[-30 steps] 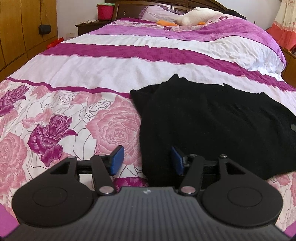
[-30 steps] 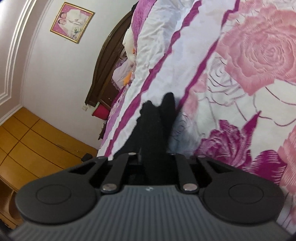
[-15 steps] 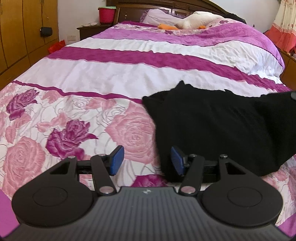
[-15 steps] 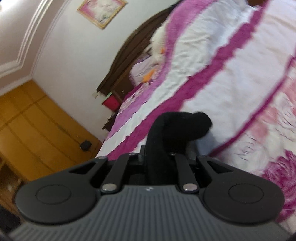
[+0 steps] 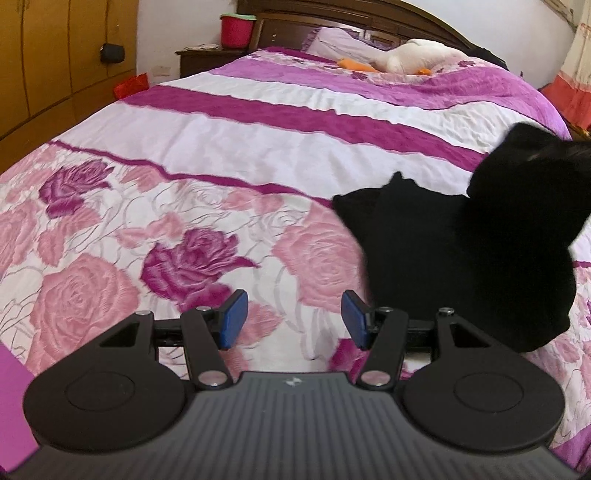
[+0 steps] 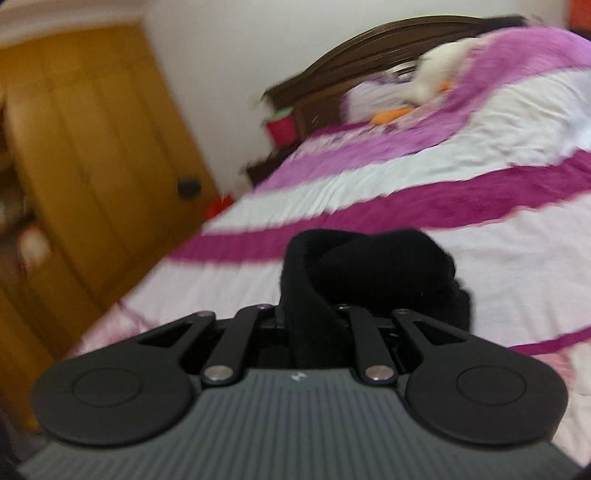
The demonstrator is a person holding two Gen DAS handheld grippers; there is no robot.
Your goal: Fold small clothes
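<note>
A black knit garment (image 5: 461,254) lies on the rose-patterned bedspread (image 5: 184,184) at the right of the left wrist view, its right part lifted and folding over toward the left. My left gripper (image 5: 291,317) is open and empty, low over the bedspread just left of the garment's near edge. My right gripper (image 6: 314,314) is shut on a bunched edge of the black garment (image 6: 369,266), held up above the bed; its fingertips are hidden by the cloth.
A white plush toy (image 5: 410,59) and pillow lie at the headboard. A red bucket (image 5: 236,31) stands on a nightstand at the far left. Wooden wardrobe doors (image 5: 44,66) line the left side. A curtain (image 5: 576,74) hangs at the far right.
My right gripper has lifted the garment's edge and swung it up and over the bed, turning level. My left gripper has drawn left, off the garment, staying open.
</note>
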